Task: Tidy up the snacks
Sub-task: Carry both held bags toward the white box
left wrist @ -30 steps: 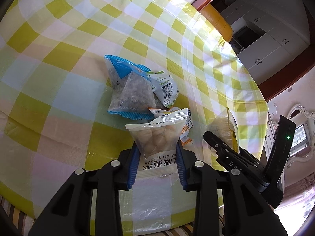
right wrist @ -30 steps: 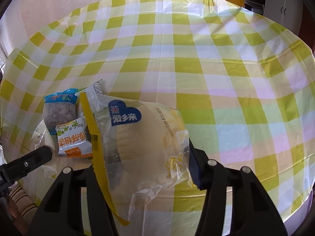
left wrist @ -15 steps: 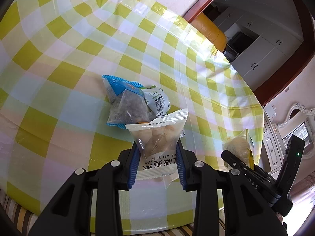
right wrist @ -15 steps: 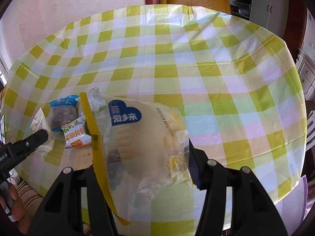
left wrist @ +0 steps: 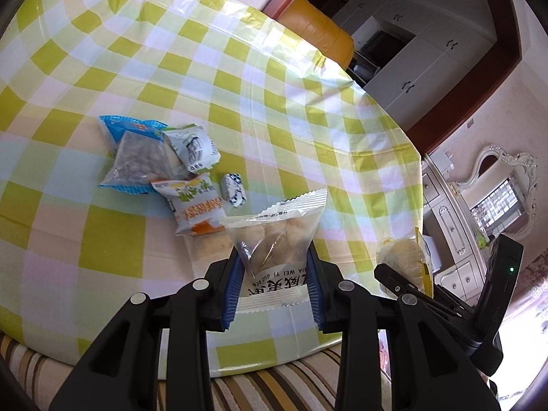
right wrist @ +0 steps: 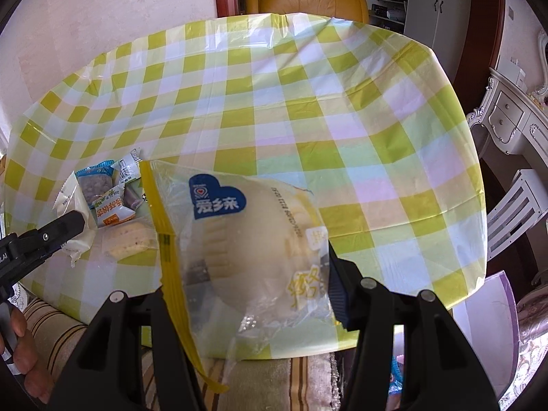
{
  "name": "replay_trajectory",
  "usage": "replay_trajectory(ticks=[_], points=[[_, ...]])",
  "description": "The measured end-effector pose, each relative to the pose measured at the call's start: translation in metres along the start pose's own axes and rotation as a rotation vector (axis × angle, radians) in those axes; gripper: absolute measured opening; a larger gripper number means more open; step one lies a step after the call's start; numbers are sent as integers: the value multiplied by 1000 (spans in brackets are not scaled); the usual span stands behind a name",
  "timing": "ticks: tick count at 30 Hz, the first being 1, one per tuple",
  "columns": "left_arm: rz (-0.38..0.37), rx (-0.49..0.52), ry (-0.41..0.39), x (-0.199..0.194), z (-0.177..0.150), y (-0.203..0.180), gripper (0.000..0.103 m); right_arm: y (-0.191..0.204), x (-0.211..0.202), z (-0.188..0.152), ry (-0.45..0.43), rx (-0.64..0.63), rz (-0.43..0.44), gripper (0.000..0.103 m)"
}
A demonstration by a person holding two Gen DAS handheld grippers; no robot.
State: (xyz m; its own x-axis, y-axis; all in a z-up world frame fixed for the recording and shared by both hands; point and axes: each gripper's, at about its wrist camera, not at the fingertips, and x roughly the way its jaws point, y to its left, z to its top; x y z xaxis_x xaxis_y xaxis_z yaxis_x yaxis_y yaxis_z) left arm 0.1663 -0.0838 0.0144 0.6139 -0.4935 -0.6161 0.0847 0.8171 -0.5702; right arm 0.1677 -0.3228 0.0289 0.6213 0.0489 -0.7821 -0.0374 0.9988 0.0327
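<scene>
Both claws tilted down, gripping snack packets.

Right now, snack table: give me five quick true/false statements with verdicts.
1. The left gripper jaws clamp a clear pastry packet. True.
2. The right gripper is empty. False: it holds a bagged bun with a blue heart label.
3. Several snack packets lie on the checked tablecloth. True.
4. The blue-edged packet is in a basket. False: it lies on the tablecloth.
5. The small blue-and-white candy sits on top of the orange-and-white packet. False: it lies beside it.
</scene>
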Motion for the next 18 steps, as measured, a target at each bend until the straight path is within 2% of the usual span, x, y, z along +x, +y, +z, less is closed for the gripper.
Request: replay_trajectory(ticks=[18], points=[[-127,179,231,45,-55,-96,33,-91,-35,-45,16,137,-114,54]])
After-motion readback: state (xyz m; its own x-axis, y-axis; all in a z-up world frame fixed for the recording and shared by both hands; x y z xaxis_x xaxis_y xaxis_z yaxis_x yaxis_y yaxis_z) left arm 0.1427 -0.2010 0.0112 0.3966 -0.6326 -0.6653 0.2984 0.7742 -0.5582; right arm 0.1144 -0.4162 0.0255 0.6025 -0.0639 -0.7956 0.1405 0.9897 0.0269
